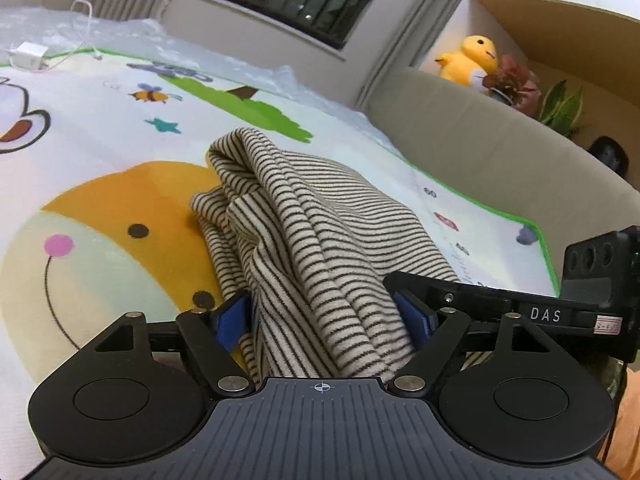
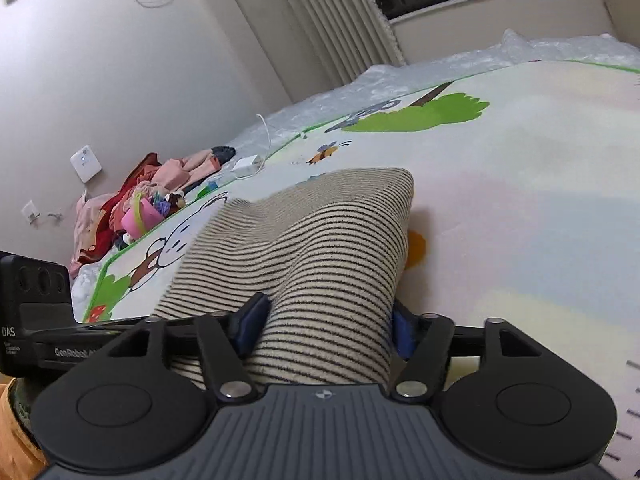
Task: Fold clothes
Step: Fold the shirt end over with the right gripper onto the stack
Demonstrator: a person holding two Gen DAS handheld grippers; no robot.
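Observation:
A cream garment with thin dark stripes lies bunched on a cartoon play mat. My left gripper is shut on a thick fold of the garment, and the cloth bulges between its blue pads. In the right wrist view the same striped garment runs forward from my right gripper, which is shut on another bunch of it. The far end of the cloth rests on the mat. The other gripper's black body shows at the right edge of the left wrist view.
A white charger with its cable lies at the mat's far left corner. A beige padded edge borders the mat on the right, with a yellow plush duck and plants behind. A heap of clothes and toys sits by the wall.

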